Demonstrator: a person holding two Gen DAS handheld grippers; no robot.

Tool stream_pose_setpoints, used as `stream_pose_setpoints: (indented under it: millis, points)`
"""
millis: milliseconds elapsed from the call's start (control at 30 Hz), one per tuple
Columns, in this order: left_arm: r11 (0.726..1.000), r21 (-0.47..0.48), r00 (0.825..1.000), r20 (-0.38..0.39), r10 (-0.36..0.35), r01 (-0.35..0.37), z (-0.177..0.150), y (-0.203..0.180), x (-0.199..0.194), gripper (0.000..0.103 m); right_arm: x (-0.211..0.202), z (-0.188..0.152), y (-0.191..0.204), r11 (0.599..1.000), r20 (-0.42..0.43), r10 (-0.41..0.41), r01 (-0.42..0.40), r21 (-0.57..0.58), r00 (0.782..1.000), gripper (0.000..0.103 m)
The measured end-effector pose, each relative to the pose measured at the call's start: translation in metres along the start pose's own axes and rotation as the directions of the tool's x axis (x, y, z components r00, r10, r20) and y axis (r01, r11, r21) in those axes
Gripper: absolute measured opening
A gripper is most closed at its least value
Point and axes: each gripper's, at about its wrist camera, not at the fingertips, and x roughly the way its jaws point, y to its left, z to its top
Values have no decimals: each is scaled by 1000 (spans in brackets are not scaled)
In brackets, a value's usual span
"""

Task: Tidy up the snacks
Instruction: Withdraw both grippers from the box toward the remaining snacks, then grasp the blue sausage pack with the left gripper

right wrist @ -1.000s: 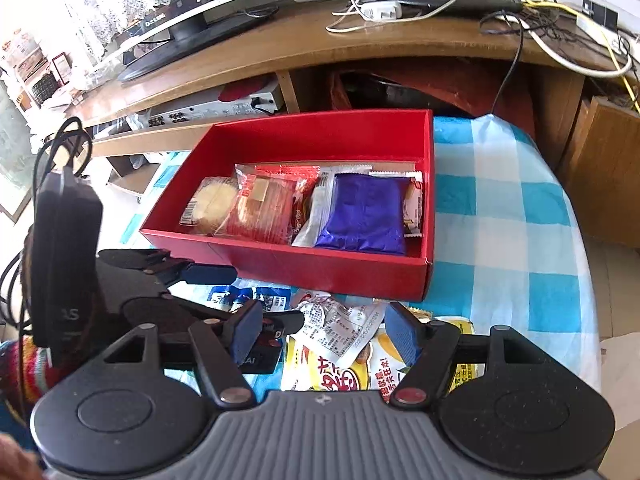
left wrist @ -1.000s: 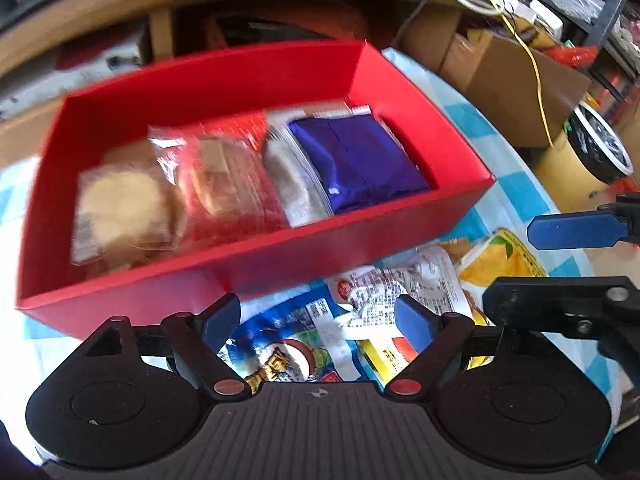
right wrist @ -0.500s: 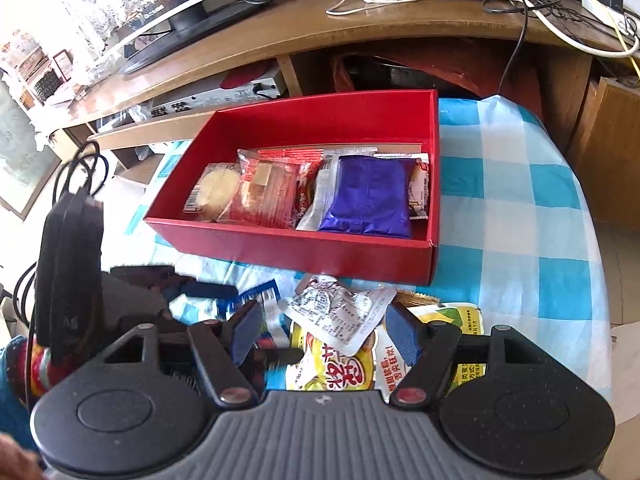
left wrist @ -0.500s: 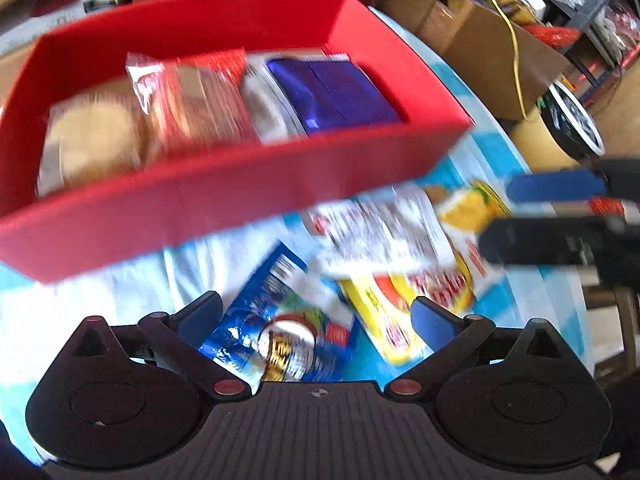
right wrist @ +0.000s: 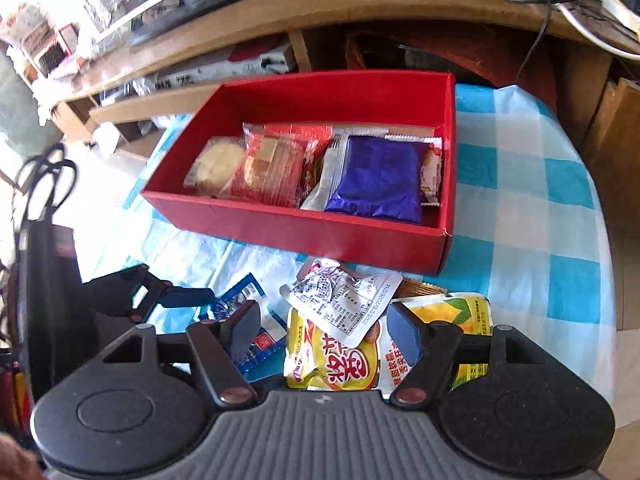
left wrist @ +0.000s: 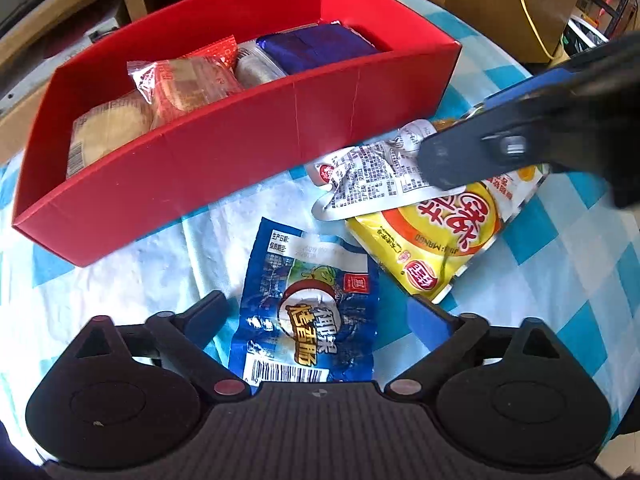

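Observation:
A red box (left wrist: pixel 248 152) (right wrist: pixel 304 224) on the checked cloth holds a round biscuit pack (right wrist: pixel 216 166), a red cracker pack (right wrist: pixel 276 164) and a purple pack (right wrist: pixel 376 178). In front of it lie a blue snack packet (left wrist: pixel 304 312) (right wrist: pixel 244 300), a silver packet (left wrist: pixel 376 176) (right wrist: pixel 344 300) and a yellow mango packet (left wrist: pixel 436 236) (right wrist: pixel 336 356). My left gripper (left wrist: pixel 320 312) is open, its jaws either side of the blue packet. My right gripper (right wrist: pixel 324 320) is open, low over the silver and yellow packets; it also shows in the left wrist view (left wrist: pixel 532 136).
A wooden desk (right wrist: pixel 360 12) with cables and a monitor stands behind the table. Cardboard boxes (left wrist: pixel 500 4) stand to the right. The blue-and-white checked tablecloth (right wrist: pixel 528 200) reaches the table's rounded right edge.
My left gripper has dropped and pulled back from the box, so the blue packet now lies between its jaws. My right gripper has come lower and closer over the silver and yellow packets.

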Motion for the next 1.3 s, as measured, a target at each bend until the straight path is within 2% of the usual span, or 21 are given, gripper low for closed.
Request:
stream_pose_setpoints:
  millis: [67, 100, 200, 433, 567, 667, 700, 733, 800, 833, 1033, 1133, 1233, 1300]
  points:
    - [1000, -21, 1000, 9, 6, -5, -2, 6, -5, 78, 9, 4, -3, 1000, -15, -2, 2, 10, 1000, 75]
    - [999, -38, 1000, 13, -3, 4, -4, 10, -8, 76, 13, 5, -4, 1000, -20, -1, 1, 10, 1000, 75]
    - [996, -84, 999, 16, -33, 34, -10, 21, -13, 76, 28, 10, -5, 1000, -35, -11, 11, 13, 999, 75]
    - [994, -96, 999, 9, -50, 50, -19, 28, -21, 75, 56, 12, 4, 999, -69, -21, 19, -34, 997, 77]
    - [994, -105, 999, 1, -41, 41, -28, 34, -29, 76, 52, 4, 11, 995, -129, 98, -98, 10, 987, 78]
    - [990, -132, 999, -6, -41, 40, -36, 38, -35, 76, 38, -5, 11, 970, -158, 238, -226, 91, 958, 78]
    - [989, -141, 999, -7, -44, 42, -39, 39, -37, 76, 31, -6, 12, 964, -144, 262, -251, 92, 954, 78]
    - [988, -150, 999, -9, -46, 44, -42, 41, -38, 76, 24, -5, 14, 970, -118, 238, -231, 72, 964, 78]
    - [986, -160, 999, -9, -43, 41, -43, 42, -38, 76, 17, 1, 25, 993, -52, 110, -111, -34, 993, 78]
    - [986, -161, 999, -8, -41, 39, -44, 42, -38, 76, 19, 6, 30, 995, -31, 56, -58, -83, 998, 78]
    - [985, -169, 999, -9, -48, 46, -39, 41, -35, 76, 64, 24, 37, 981, -62, -55, 42, -192, 997, 78]
    - [983, -173, 998, -3, -66, 64, -39, 44, -34, 77, 79, 21, 31, 988, -115, -25, 7, -157, 993, 78]
    - [980, -180, 997, -5, -81, 79, -37, 48, -32, 77, 80, 16, 43, 981, -140, 4, -31, -192, 990, 80]
    - [980, -182, 996, -8, -84, 82, -37, 48, -32, 77, 78, 13, 52, 978, -163, 7, -41, -205, 987, 71]
